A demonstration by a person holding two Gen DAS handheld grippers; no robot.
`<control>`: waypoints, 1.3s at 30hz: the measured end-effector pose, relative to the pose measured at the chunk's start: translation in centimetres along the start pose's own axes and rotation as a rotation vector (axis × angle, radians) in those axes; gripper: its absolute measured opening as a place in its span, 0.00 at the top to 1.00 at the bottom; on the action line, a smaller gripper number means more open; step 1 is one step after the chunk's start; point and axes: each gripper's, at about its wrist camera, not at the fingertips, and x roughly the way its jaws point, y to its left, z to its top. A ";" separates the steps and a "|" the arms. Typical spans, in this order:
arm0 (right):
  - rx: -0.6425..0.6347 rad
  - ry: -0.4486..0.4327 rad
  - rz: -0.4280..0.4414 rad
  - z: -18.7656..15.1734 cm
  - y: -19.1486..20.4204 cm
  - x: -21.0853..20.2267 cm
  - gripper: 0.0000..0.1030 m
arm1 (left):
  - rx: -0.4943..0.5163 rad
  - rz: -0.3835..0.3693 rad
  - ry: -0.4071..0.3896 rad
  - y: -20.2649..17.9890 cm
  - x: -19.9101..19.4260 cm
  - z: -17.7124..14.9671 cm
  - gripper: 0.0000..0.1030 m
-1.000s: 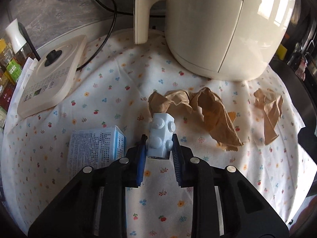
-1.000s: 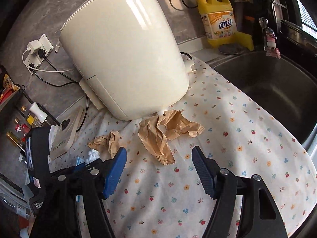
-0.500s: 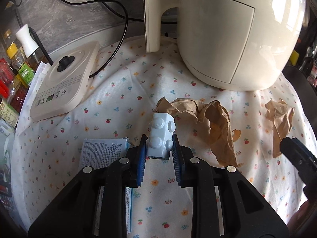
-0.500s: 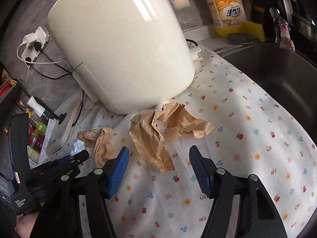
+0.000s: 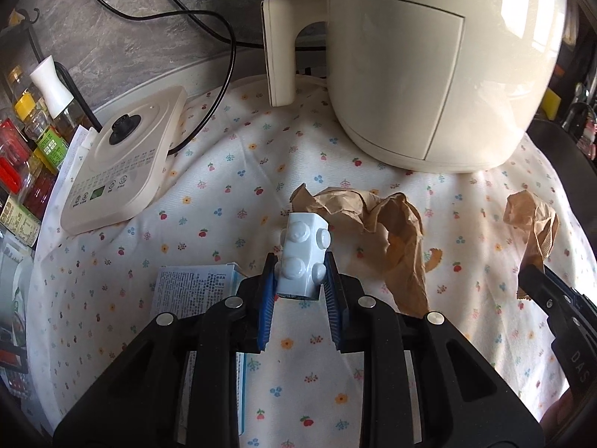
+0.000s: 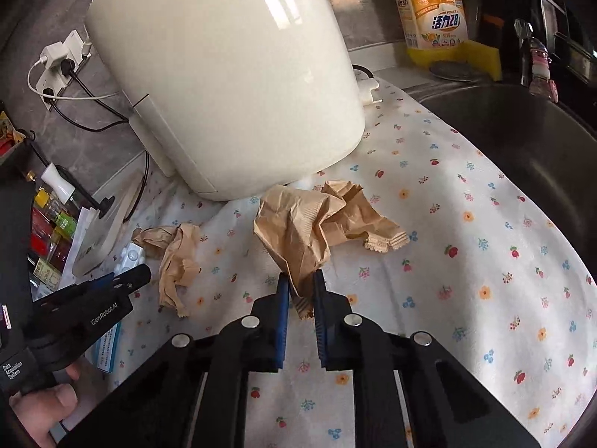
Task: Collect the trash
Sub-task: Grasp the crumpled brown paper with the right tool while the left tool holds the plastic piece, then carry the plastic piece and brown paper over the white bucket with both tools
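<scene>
A small white studded brick [image 5: 304,257] stands upright between the blue pads of my left gripper [image 5: 300,272], which is shut on it above the flowered cloth [image 5: 231,201]. Just beyond it lies a crumpled brown paper bag [image 5: 395,231]. In the right wrist view my right gripper [image 6: 300,283] has its jaws closing on the near corner of a larger crumpled brown paper bag [image 6: 298,231], and the pads pinch the paper. The other brown paper bag [image 6: 179,257] lies to the left, beside the left gripper [image 6: 130,276] and its brick [image 6: 128,257].
A cream air fryer [image 6: 231,82] stands right behind the papers. A kettle base [image 5: 119,164] and spice jars [image 5: 26,142] are at the left, and a blue-and-white box [image 5: 194,291] lies under the left gripper. The dark sink [image 6: 522,142] and a yellow detergent bottle [image 6: 433,18] are at the right.
My right gripper's jaws went from wide apart to pinched on the paper bag's near corner, after coming slightly lower and closer. The left gripper keeps its hold on the brick.
</scene>
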 end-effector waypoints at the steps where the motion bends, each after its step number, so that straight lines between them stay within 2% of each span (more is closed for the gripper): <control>1: 0.008 -0.004 0.000 -0.1 0.0 -0.2 0.88 | 0.001 -0.006 -0.001 0.1 -0.1 -0.1 0.76; 13: 0.046 -0.055 -0.068 -3.3 2.7 -4.5 0.88 | 0.049 -0.134 -0.050 2.0 -3.0 -2.4 0.76; 23: 0.068 -0.124 -0.186 -8.4 6.0 -10.5 0.88 | 0.103 -0.274 -0.105 3.5 -6.3 -6.0 0.76; 32: 0.124 -0.147 -0.323 -13.1 5.7 -15.6 0.88 | 0.164 -0.398 -0.100 2.0 -8.1 -9.1 0.76; 39: 0.176 -0.182 -0.381 -15.5 3.8 -19.3 0.88 | 0.236 -0.470 -0.115 -1.0 -10.6 -11.2 0.76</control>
